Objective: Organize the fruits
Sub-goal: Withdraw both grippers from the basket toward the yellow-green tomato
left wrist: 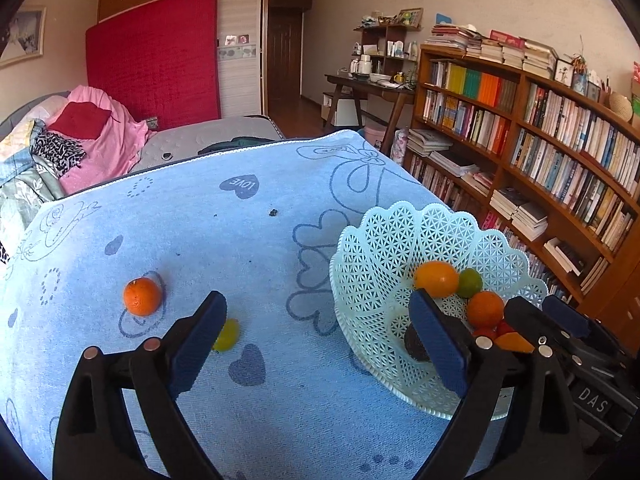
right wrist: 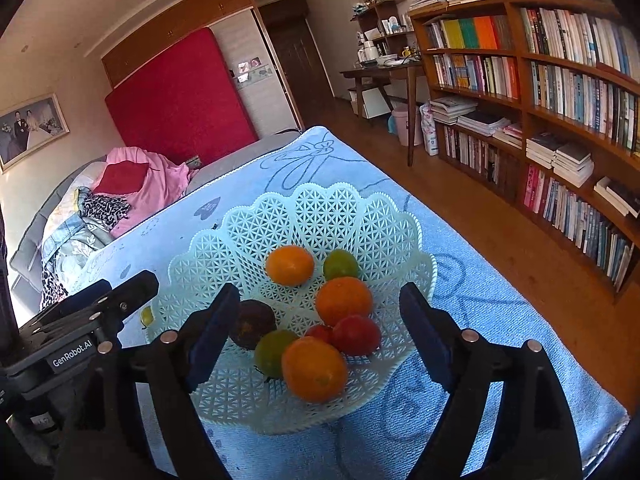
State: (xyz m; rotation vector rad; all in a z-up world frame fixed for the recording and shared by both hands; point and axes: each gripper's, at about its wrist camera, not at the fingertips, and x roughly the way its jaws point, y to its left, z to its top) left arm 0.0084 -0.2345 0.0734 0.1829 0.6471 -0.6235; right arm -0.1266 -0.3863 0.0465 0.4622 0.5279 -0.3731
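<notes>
A pale green lattice basket (right wrist: 320, 200) stands on the blue cloth and holds several fruits: oranges (right wrist: 314, 368), green ones (right wrist: 340, 264), red ones (right wrist: 356, 334) and a dark one (right wrist: 254, 324). My right gripper (right wrist: 320, 300) hangs over the basket's near side, open, its pads touching nothing. On the cloth left of the basket (left wrist: 360, 248) lie an orange (left wrist: 142, 297) and a small yellow-green fruit (left wrist: 227, 334), which is partly hidden behind a finger. My left gripper (left wrist: 318, 304) is open above the cloth between that fruit and the basket, holding nothing.
The blue patterned cloth (left wrist: 240, 240) covers the table. A bed with piled clothes (left wrist: 92, 136) lies beyond its far left edge. Tall bookshelves (left wrist: 540, 140) line the right wall across a strip of wooden floor (right wrist: 480, 220). A desk (left wrist: 368, 84) stands at the back.
</notes>
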